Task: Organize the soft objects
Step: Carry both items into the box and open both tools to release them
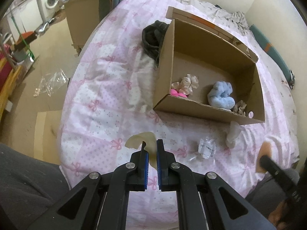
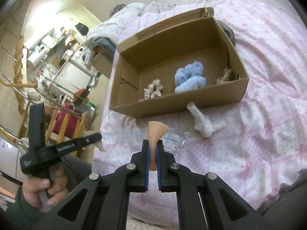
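Observation:
An open cardboard box (image 1: 193,111) lies on the pink bed and also shows in the right wrist view (image 2: 172,103). Inside are a blue fluffy scrunchie (image 1: 220,94), a beige scrunchie (image 1: 185,84), a pink item (image 1: 178,93) and a tan scrunchie (image 1: 239,106). My left gripper (image 1: 152,143) is shut on a pale yellowish soft pad (image 1: 147,138), held above the quilt in front of the box. My right gripper (image 2: 153,143) is shut on a peach soft pad (image 2: 156,130). A white soft item (image 2: 203,122) lies on the quilt by the box front.
A clear plastic wrapper (image 1: 206,147) lies on the quilt near the box. A dark cloth bundle (image 1: 153,36) sits left of the box. The bed's left edge drops to a floor with a cardboard box (image 1: 82,21) and plastic bags (image 1: 50,82).

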`<state>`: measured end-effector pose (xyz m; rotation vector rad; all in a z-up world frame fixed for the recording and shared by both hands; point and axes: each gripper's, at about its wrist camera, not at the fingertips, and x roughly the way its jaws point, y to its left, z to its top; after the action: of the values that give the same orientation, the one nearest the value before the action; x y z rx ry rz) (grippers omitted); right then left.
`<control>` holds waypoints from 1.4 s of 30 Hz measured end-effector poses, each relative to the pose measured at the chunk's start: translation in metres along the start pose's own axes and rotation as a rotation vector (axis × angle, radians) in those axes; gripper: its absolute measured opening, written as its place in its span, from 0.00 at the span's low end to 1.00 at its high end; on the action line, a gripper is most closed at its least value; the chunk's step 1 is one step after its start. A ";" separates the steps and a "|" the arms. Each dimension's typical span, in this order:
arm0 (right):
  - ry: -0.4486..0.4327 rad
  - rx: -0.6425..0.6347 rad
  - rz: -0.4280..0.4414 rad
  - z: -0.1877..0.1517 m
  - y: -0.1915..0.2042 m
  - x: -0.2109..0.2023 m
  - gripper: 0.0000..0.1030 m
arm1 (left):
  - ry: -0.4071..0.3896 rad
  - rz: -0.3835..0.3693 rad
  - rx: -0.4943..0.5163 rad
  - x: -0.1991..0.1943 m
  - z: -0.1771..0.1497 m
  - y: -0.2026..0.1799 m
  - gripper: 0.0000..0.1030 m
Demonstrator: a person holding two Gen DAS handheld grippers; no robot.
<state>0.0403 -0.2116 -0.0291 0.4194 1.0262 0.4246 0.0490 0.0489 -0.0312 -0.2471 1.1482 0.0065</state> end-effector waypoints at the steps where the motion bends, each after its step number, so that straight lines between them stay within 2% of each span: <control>1: -0.010 0.003 0.003 0.001 0.000 -0.001 0.08 | -0.005 0.004 0.008 -0.001 0.000 -0.001 0.06; 11: -0.136 0.054 -0.011 0.016 -0.013 -0.029 0.08 | -0.099 -0.002 0.082 -0.028 0.013 -0.021 0.06; 15: -0.154 0.070 0.033 0.030 -0.016 -0.036 0.08 | -0.157 -0.019 0.100 -0.040 0.034 -0.035 0.06; 26: -0.207 -0.062 -0.019 0.096 -0.004 -0.036 0.08 | -0.251 -0.016 0.208 -0.044 0.094 -0.079 0.06; 34: -0.204 -0.080 -0.095 0.123 -0.021 -0.006 0.08 | -0.228 0.000 0.245 -0.004 0.114 -0.096 0.06; 38: -0.180 -0.059 -0.138 0.118 -0.036 0.014 0.08 | -0.195 -0.061 0.252 0.028 0.116 -0.093 0.07; 41: -0.137 -0.023 -0.157 0.110 -0.048 0.027 0.08 | -0.163 -0.024 0.231 0.046 0.116 -0.089 0.07; 42: -0.129 -0.021 -0.164 0.109 -0.049 0.030 0.08 | -0.152 -0.036 0.228 0.050 0.117 -0.089 0.07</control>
<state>0.1566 -0.2523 -0.0267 0.3363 0.9222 0.2580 0.1864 -0.0205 -0.0140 -0.0636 0.9837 -0.1347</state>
